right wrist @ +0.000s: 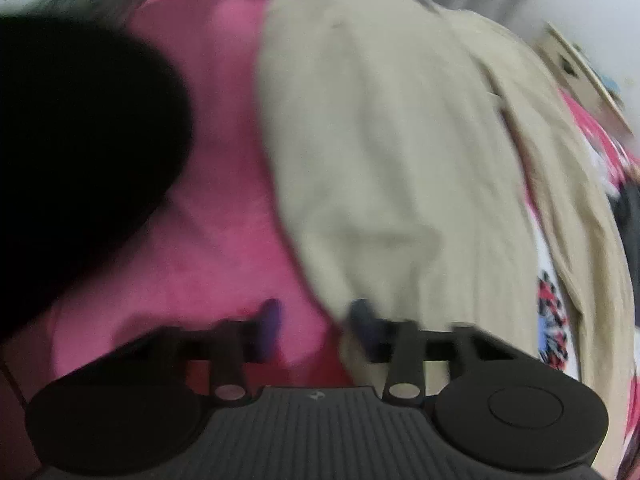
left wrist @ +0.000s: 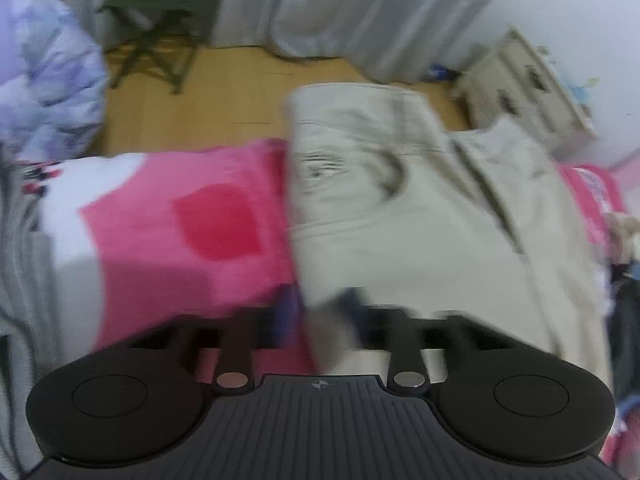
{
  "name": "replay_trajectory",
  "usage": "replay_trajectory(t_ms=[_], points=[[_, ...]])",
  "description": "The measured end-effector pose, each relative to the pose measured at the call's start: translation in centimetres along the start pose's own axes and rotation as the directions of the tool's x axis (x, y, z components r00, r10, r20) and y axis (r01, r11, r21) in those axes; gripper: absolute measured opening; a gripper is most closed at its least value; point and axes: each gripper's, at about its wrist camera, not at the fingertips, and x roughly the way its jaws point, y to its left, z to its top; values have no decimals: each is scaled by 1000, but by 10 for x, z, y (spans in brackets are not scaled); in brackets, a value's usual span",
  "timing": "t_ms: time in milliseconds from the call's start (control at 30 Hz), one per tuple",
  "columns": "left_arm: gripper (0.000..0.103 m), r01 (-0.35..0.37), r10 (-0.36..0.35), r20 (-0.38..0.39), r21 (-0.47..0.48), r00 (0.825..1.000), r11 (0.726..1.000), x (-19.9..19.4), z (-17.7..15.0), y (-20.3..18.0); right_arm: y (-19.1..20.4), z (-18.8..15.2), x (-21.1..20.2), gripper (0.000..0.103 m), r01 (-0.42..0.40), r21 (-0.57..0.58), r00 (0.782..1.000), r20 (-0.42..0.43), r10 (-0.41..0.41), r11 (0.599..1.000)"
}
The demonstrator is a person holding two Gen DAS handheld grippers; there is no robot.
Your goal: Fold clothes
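Beige trousers lie on a pink and white blanket, waistband toward the far edge of the bed. In the left wrist view my left gripper sits at the trousers' near left edge, with a fold of beige cloth filling the narrow gap between its fingers. The right wrist view shows the same trousers, blurred, across the middle and right. My right gripper is open, with pink blanket between its fingers. The trousers' lower corner touches the inner side of its right finger.
Beyond the bed are a wooden floor, a dark folding stool, pale curtains and a small cream drawer unit. A lilac patterned quilt bulges at the left. A large black blurred shape fills the right wrist view's left side.
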Motion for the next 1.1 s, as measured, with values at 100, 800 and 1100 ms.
replay_trajectory(t_ms=[100,800,1100], points=[[4,50,-50,-6,-29,999,998,-14,8,-1,-21,1,-16,2,-26,92,1000,-3,26,995],[33,-93,83,47,300,995,949,7,49,-21,-66,-1,-41,35,-354,377,921,-21,390,856],[36,-73,64,35,433,997,899,106,82,-80,-82,0,-26,35,-313,479,934,-2,357,820]])
